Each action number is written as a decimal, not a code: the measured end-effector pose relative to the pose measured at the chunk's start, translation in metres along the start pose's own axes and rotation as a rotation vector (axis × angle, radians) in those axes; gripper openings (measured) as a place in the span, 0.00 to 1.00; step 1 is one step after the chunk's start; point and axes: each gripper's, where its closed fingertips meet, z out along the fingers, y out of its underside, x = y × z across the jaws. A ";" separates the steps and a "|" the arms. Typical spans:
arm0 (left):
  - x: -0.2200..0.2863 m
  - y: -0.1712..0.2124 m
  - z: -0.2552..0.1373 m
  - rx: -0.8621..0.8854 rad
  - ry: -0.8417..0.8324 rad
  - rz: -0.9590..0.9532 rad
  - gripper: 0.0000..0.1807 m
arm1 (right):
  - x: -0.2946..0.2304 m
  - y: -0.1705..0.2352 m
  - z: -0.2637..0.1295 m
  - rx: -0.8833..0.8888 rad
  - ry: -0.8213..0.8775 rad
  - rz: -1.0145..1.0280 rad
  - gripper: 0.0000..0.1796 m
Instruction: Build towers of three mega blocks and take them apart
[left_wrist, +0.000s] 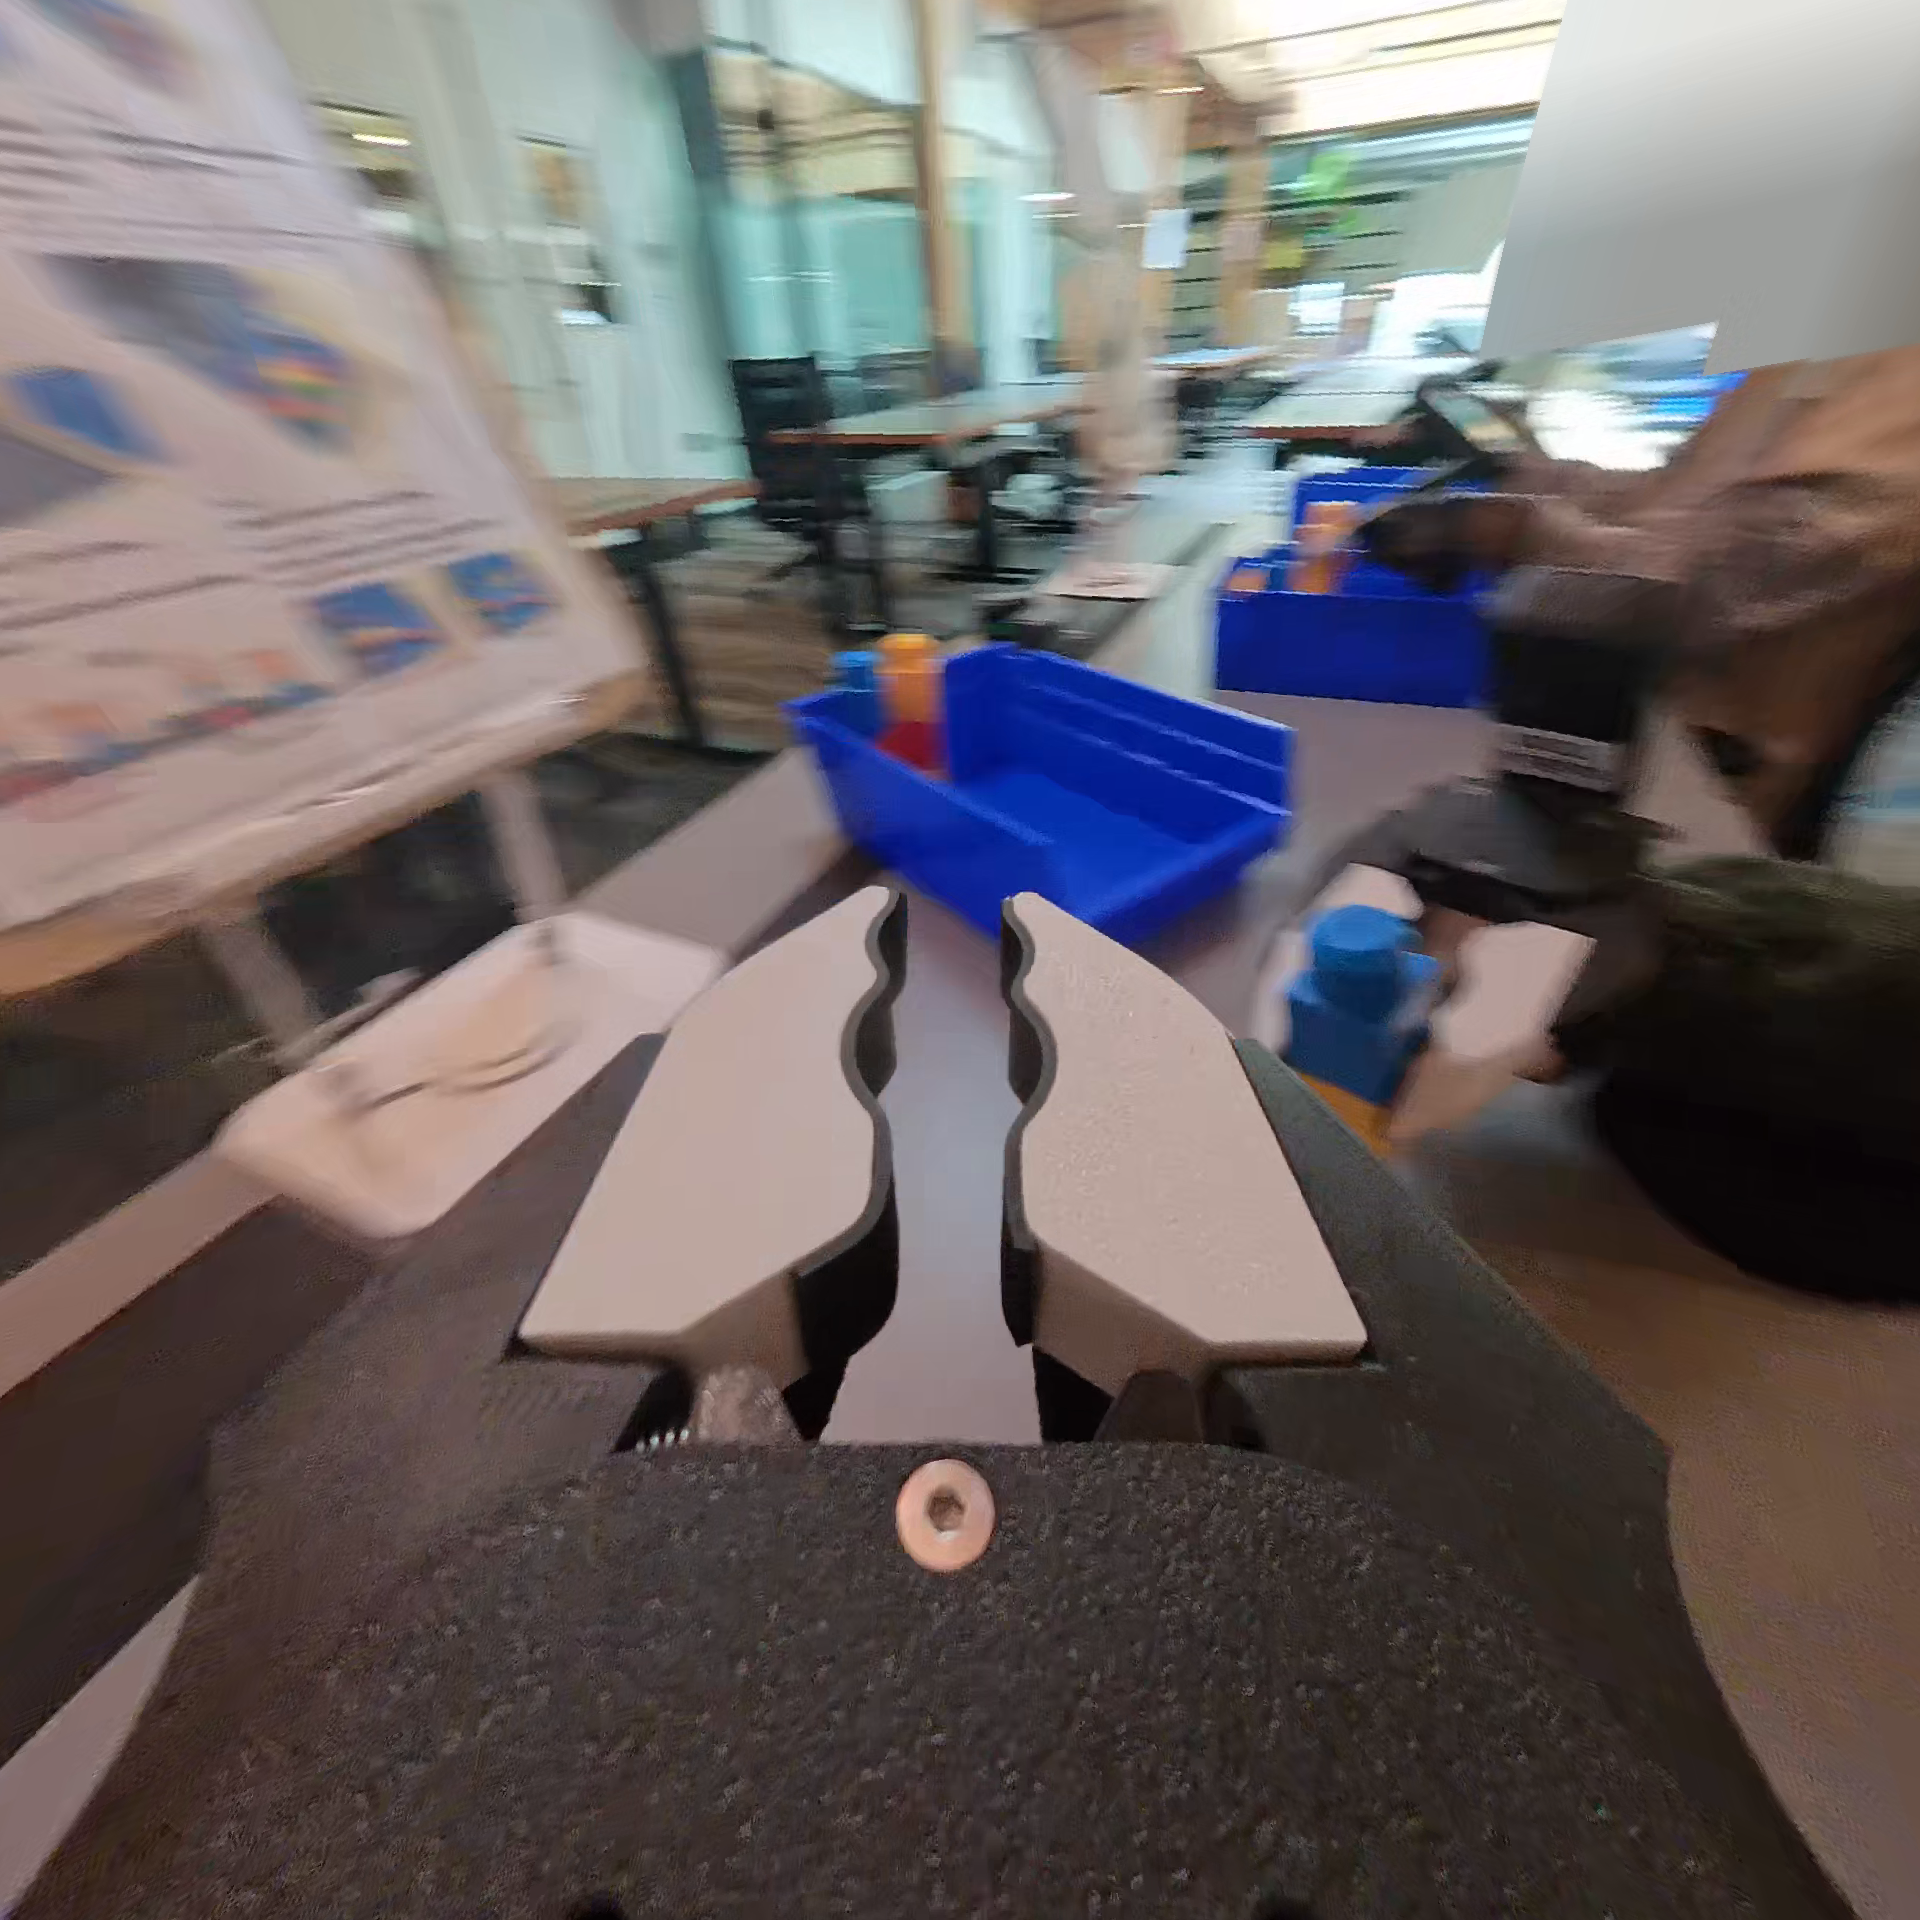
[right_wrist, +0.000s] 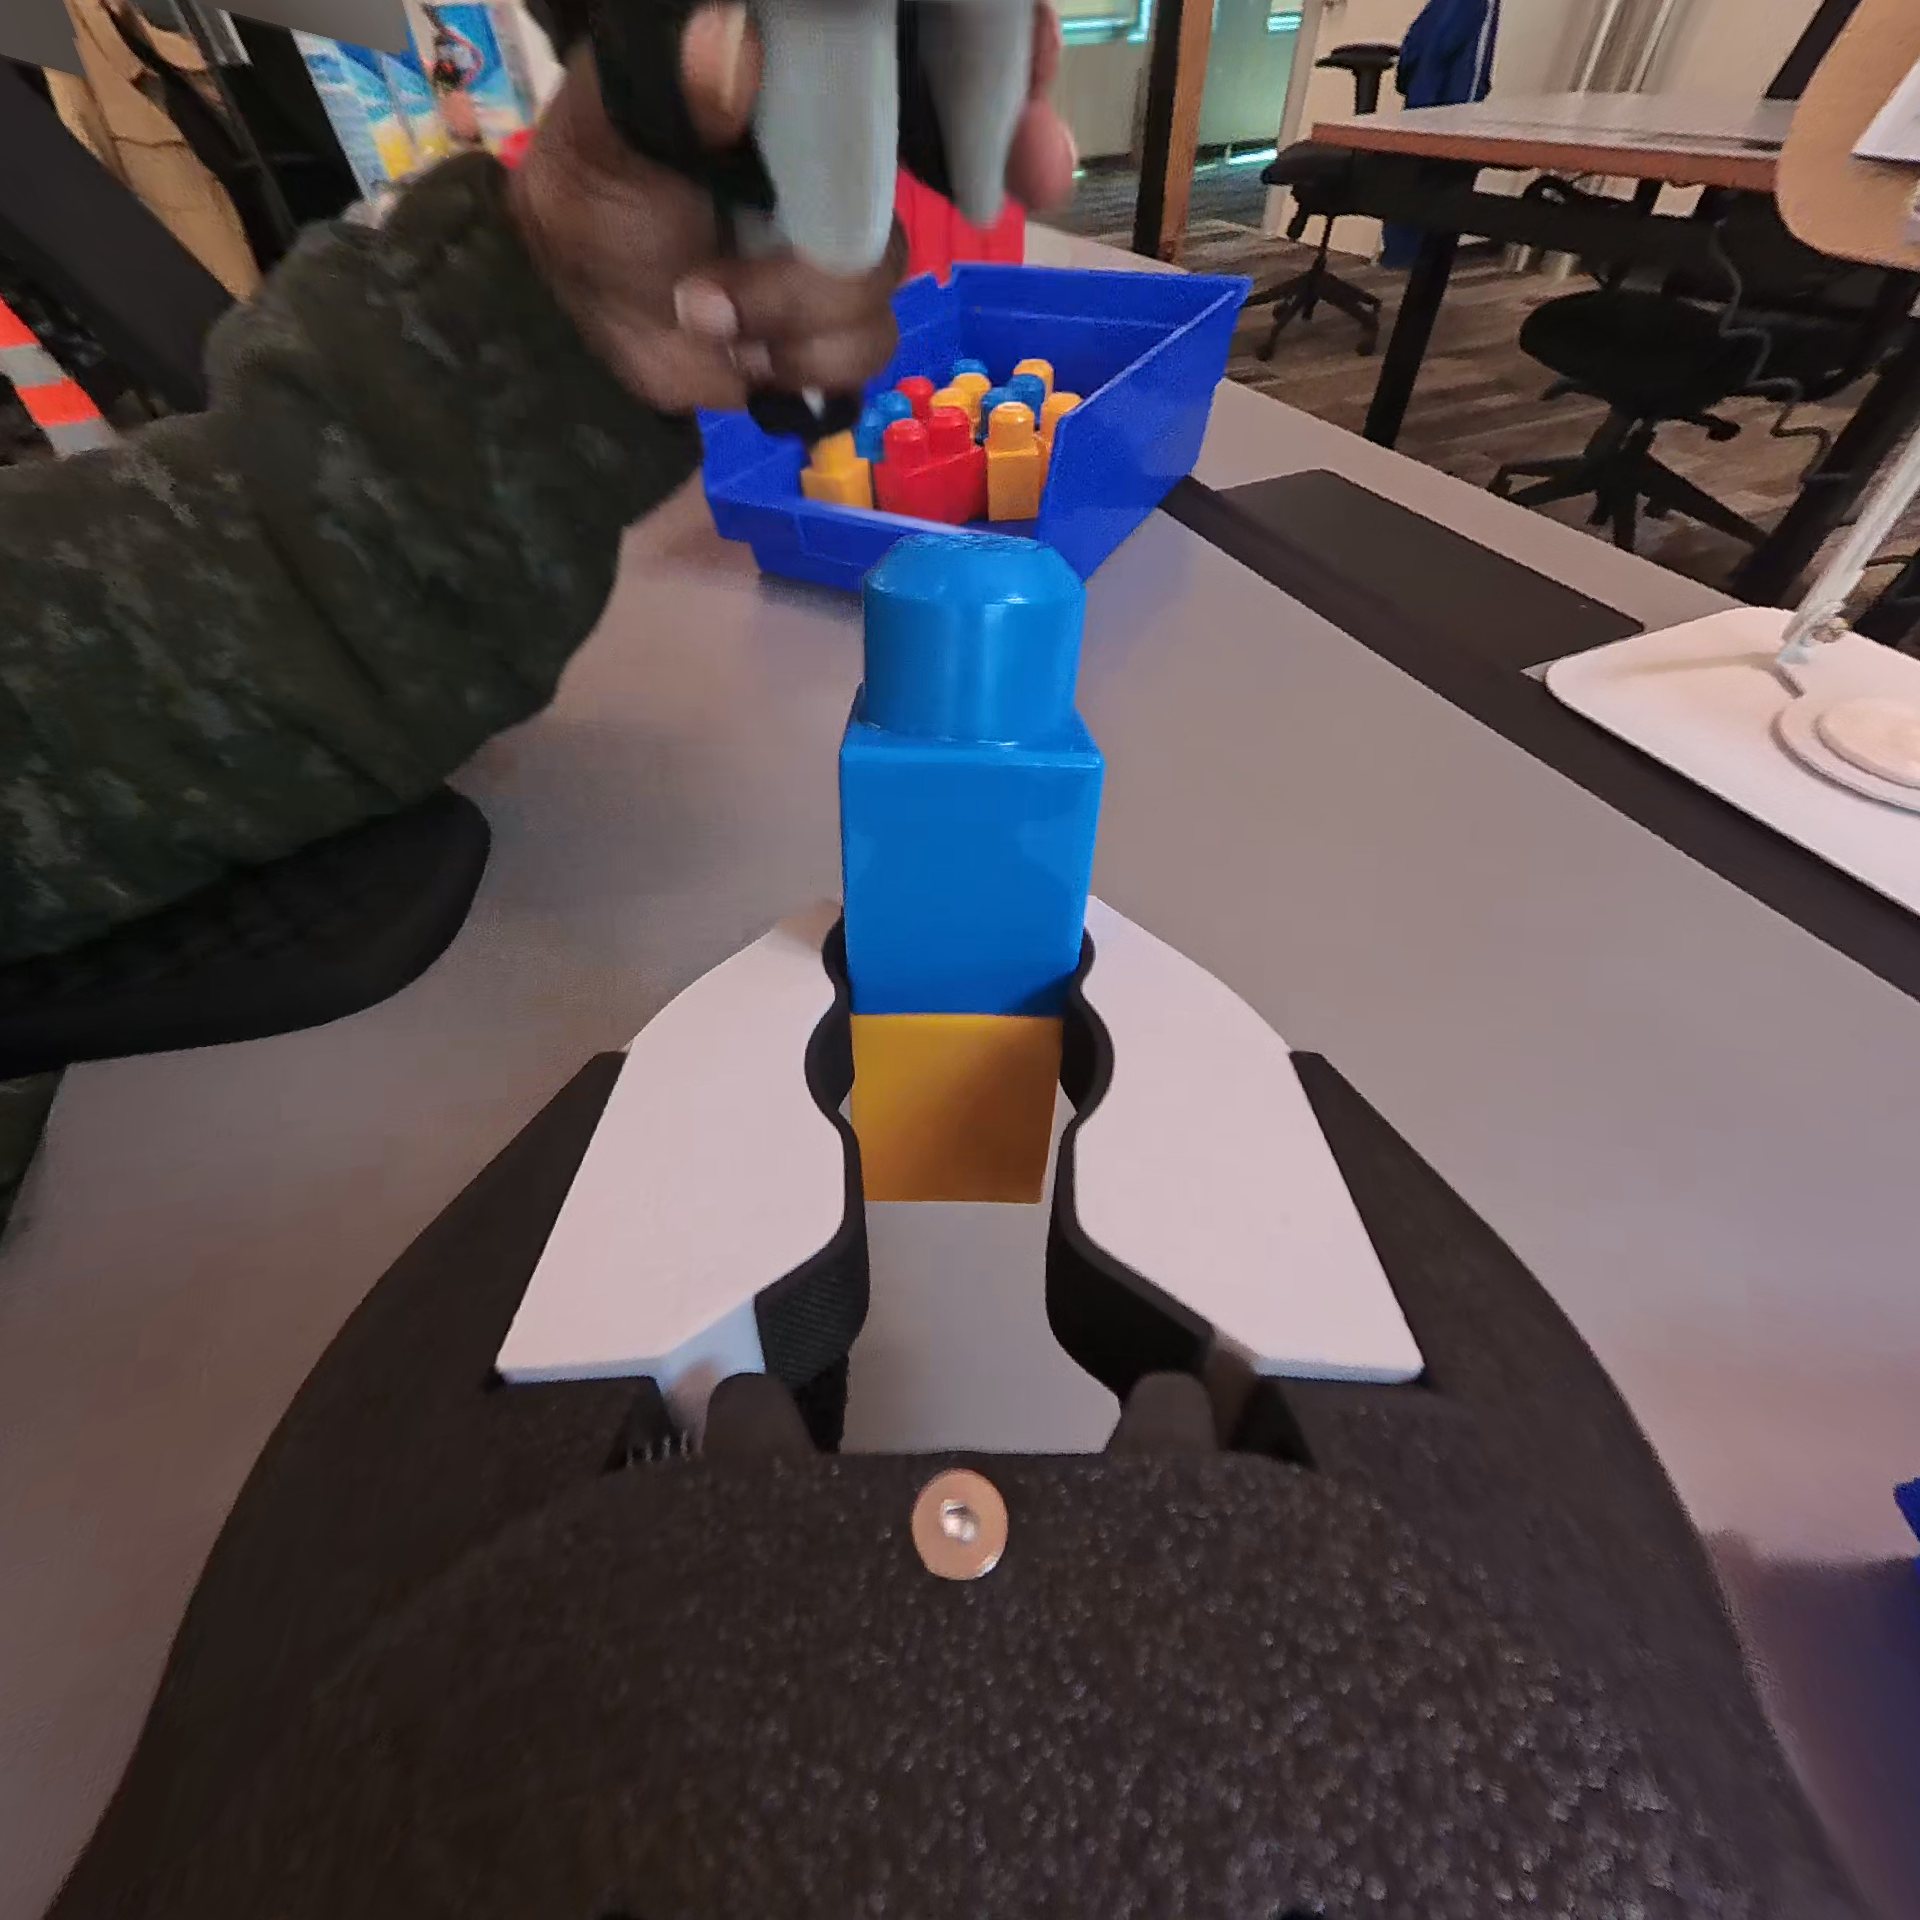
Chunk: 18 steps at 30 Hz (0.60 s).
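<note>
My right gripper (right_wrist: 961, 935) is shut on a two-block stack, a blue block (right_wrist: 971, 831) on top of an orange block (right_wrist: 956, 1107). The pads grip where the two meet. I cannot tell whether the stack touches the grey table (right_wrist: 1351, 935). My left gripper (left_wrist: 951, 904) is open and empty, pointing at a blue bin (left_wrist: 1101, 727). In the right wrist view it (right_wrist: 883, 135) hovers above that bin (right_wrist: 1143, 447), which holds several red, orange and blue blocks (right_wrist: 935, 457). The stack (left_wrist: 1351, 997) shows blurred at the right of the left wrist view.
A second blue bin (left_wrist: 1351, 634) with blocks stands farther back. A white lamp base (right_wrist: 1714, 717) sits at the table's right. A poster board (left_wrist: 208, 520) stands beyond the edge. A green sleeve (right_wrist: 260, 571) reaches across the left. Office chairs and desks are behind. Some 15 cm of space lies between my two pairs of fingers.
</note>
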 end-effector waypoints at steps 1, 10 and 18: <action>-0.029 -0.006 -0.020 -0.001 -0.153 -0.003 0.08 | 0.002 0.000 0.000 0.002 0.007 0.007 0.21; -0.183 0.114 -0.226 -0.620 -1.099 -0.282 0.17 | 0.000 0.015 0.009 -0.061 -0.003 0.020 0.21; -0.188 0.197 -0.239 -0.973 -1.124 -0.457 0.27 | -0.007 0.016 0.011 -0.080 -0.041 0.034 0.21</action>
